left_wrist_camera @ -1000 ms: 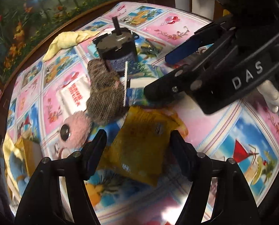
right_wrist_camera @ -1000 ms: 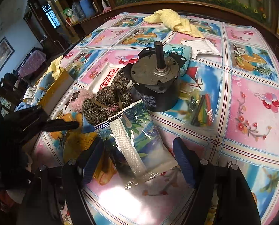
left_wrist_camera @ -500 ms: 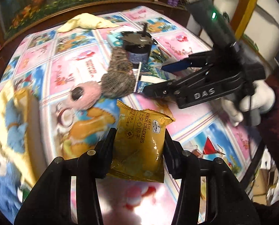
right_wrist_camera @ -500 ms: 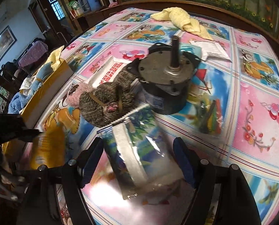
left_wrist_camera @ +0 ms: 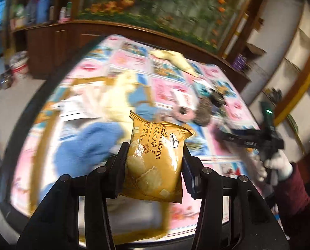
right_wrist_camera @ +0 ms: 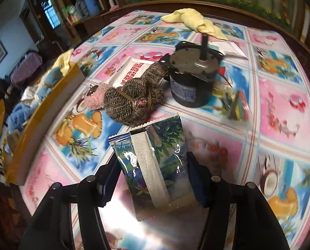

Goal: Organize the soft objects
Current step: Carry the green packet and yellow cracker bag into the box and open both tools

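Blurring hides most of the table (left_wrist_camera: 121, 58) and the box (left_wrist_camera: 51, 125) of blue cloth in the left view. Since a second ago the left gripper (left_wrist_camera: 155, 156) has clamped the cracker bag (left_wrist_camera: 155, 156) and lifted it clear of the table, toward the box. Beside the motor (right_wrist_camera: 192, 79), the right gripper (right_wrist_camera: 153, 166) has just been closing around the blue packet (right_wrist_camera: 153, 156); contact is unclear. A knit toy (right_wrist_camera: 132, 102) touches the motor.

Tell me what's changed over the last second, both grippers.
The left gripper closed on the yellow cracker packet, lifted it off the table and swung toward the box. The right gripper has just been closing around the blue-green packet, which lies on the table. The motor and knitted toy stayed put.
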The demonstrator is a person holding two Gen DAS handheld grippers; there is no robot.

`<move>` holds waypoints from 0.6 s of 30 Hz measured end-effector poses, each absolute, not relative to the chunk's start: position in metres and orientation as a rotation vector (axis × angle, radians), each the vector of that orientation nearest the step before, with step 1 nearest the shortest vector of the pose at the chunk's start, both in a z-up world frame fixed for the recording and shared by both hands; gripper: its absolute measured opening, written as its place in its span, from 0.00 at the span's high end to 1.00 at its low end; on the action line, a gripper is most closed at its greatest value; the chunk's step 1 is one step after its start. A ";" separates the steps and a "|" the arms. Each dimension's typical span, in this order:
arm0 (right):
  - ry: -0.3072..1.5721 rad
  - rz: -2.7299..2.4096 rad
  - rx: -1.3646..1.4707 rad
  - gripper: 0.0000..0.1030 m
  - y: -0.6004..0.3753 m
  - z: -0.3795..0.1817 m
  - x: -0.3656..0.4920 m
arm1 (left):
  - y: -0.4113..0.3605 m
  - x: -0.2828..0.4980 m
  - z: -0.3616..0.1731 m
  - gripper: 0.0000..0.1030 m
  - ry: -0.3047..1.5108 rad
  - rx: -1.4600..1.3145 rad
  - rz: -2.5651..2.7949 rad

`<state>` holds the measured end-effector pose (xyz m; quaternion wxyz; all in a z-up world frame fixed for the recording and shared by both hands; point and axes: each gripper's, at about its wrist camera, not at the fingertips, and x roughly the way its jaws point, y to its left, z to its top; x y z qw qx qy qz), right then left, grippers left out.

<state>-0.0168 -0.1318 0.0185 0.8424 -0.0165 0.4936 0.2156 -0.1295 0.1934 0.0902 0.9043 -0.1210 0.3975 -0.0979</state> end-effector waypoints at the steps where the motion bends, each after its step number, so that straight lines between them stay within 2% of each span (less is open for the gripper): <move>1: 1.039 0.452 -0.017 0.41 -0.134 0.021 -0.021 | 0.206 -0.132 0.088 0.55 0.823 -0.259 -0.169; 8: 1.007 0.491 0.052 0.41 -0.124 0.051 -0.045 | 0.267 -0.133 0.061 0.54 0.869 -0.331 0.003; 15: 1.004 0.653 0.063 0.41 -0.055 0.073 -0.053 | 0.283 -0.102 0.056 0.54 0.880 -0.260 0.065; 18: 1.017 0.738 0.090 0.41 -0.016 0.078 -0.053 | 0.286 -0.085 0.050 0.50 0.903 -0.228 0.073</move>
